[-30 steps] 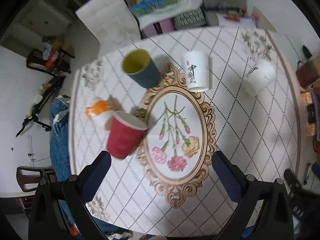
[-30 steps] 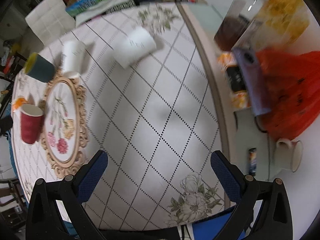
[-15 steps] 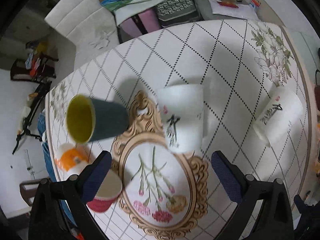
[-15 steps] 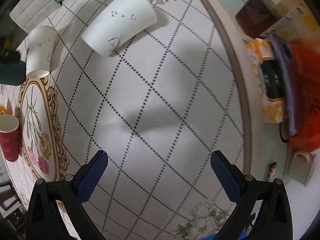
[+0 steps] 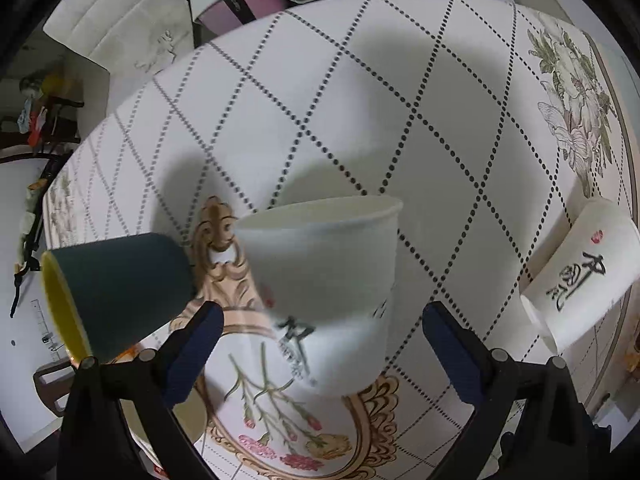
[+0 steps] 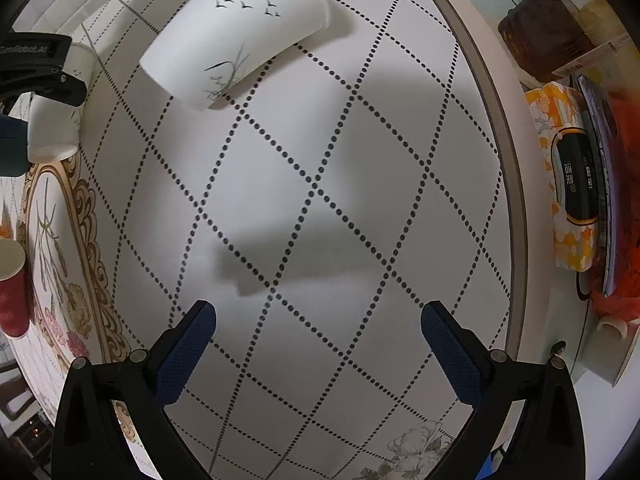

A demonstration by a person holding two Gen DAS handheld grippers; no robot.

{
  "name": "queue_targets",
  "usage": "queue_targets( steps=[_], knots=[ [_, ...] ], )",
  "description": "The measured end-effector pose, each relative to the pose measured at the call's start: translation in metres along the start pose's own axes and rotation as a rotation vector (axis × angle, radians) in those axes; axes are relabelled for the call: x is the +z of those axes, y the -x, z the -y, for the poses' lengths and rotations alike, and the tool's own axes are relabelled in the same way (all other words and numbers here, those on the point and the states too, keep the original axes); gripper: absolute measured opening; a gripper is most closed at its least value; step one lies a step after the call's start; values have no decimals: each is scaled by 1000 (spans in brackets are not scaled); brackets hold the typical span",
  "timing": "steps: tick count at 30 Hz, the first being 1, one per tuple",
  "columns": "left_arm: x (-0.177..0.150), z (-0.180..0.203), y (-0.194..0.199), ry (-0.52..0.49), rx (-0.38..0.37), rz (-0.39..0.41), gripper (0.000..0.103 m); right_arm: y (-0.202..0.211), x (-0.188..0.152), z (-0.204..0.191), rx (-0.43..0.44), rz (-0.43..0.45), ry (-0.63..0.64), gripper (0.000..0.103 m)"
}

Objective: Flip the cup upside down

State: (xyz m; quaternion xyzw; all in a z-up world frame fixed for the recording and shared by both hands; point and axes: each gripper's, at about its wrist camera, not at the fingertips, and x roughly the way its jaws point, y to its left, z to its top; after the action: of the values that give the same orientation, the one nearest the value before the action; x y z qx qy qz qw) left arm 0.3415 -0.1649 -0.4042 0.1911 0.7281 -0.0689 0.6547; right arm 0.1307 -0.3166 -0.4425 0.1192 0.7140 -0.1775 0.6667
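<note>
**Ana:** Since a second ago the left gripper has closed in on the white paper cup; back then it looked down on the whole table from above, and now that cup fills the middle of its view. The right gripper has likewise dropped closer to the tablecloth.

**Ben:** Are the left jaws on the cup yet?

**Ana:** No. They stand wide apart and hold nothing. The cup sits between their lines but ahead of the pads, its base on the oval floral mat, just beside the dark green cup. Whether its mouth faces up cannot be told through the blur.

**Ben:** And the right side?

**Ana:** Also fully spread and empty, over bare cloth. A second white cup lies on its side well ahead of it.

**Ben:** So how should the grasp go?

**Ana:** Probably by advancing until the pads flank the cup's mid-wall, then squeezing gently, since thin paper likely buckles. The left pad must pass without touching the green cup.
</note>
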Motion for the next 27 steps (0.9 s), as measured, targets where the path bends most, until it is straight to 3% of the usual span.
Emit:
queue_targets(
  steps=[4, 7, 17, 27],
  knots=[
    [7, 5, -10, -13, -12, -13, 79, -10, 7, 4, -6, -6, -4, 103],
    [12, 11, -15, -28, -10, -21, 60, -10, 5, 14, -9, -8, -6, 103],
    [-5, 18, -9, -45, 39, 18, 58, -14, 6, 20, -15, -15, 8, 103],
    [-107, 2, 0, -29, 21, -21, 58, -24, -23, 29, 18, -65, 61, 103]
  ],
)
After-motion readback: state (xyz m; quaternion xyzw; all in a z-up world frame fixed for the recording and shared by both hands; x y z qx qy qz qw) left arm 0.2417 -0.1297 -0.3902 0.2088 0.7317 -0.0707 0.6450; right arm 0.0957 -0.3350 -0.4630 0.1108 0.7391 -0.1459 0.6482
